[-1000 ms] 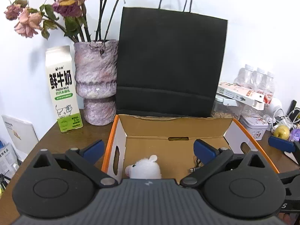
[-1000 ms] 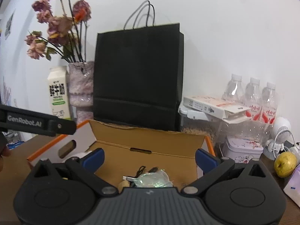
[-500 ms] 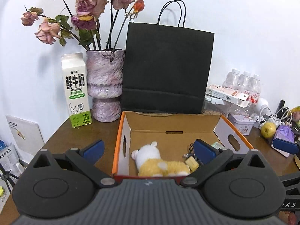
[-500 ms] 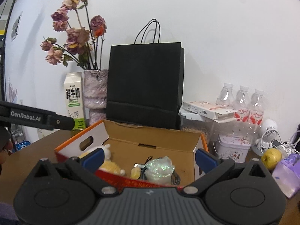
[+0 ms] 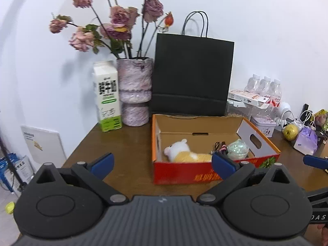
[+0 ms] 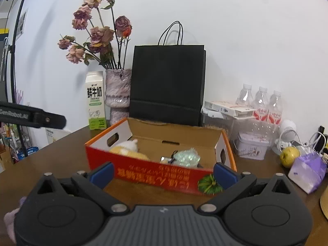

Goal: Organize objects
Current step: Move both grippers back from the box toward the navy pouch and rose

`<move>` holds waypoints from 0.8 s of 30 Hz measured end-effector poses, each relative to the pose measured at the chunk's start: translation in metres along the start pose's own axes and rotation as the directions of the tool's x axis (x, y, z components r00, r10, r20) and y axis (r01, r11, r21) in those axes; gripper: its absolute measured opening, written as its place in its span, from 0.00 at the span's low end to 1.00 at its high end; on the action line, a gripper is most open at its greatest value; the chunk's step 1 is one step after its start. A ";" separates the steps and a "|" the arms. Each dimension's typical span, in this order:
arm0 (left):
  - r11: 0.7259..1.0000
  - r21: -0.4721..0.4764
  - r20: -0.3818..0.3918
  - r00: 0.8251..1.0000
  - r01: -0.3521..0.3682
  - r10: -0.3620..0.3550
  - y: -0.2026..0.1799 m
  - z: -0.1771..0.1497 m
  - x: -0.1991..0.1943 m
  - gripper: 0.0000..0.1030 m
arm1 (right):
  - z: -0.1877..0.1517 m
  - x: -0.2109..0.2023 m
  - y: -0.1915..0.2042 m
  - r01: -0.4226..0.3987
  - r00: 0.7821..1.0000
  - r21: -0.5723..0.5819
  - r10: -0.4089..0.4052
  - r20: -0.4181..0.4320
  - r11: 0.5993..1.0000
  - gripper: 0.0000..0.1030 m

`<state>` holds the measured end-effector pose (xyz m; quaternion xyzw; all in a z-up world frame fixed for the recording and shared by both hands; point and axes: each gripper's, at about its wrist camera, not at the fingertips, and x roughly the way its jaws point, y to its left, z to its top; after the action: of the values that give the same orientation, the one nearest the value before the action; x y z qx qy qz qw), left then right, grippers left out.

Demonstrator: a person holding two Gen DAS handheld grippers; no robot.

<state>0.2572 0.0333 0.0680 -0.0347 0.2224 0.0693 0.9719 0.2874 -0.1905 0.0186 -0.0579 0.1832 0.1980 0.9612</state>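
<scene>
Cardboard box (image 5: 215, 170) sat on the worktop (image 5: 131, 143) ahead and slightly right of the left gripper (image 5: 162, 162), whose fingers were spread wide with nothing between them. Inside lay a plush toy (image 5: 184, 152), a dark cable (image 5: 220, 145) and a shiny wrapped ball (image 5: 237, 148).

From the right wrist, the right gripper (image 6: 163, 171) was likewise spread and empty, the box (image 6: 155, 170) directly ahead of it. An apple (image 6: 289, 156) and a purple pouch (image 6: 307, 170) lay loose to its right, outside the box.

Packing seemed to be between picks. Next would likely be swinging the right gripper toward a loose item, closing around it and lifting it over the box wall.
</scene>
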 end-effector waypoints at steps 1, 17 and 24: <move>1.000 -0.003 0.001 1.000 -0.002 0.002 0.003 -0.003 -0.007 1.00 | -0.002 -0.004 0.003 0.001 1.000 -0.001 -0.001 -0.004 1.000 1.00; 1.000 -0.020 -0.031 0.999 -0.016 0.016 0.044 -0.051 -0.074 1.00 | -0.035 -0.063 0.049 -0.017 0.999 -0.030 0.015 -0.046 0.999 1.00; 1.000 -0.025 -0.062 0.998 -0.008 0.007 0.051 -0.073 -0.084 1.00 | -0.056 -0.072 0.056 -0.020 0.996 -0.031 0.018 -0.085 0.999 1.00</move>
<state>0.1436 0.0663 0.0370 -0.0482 0.2514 0.0747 0.9638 0.1842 -0.1752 -0.0086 -0.0799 0.2211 0.2074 0.9496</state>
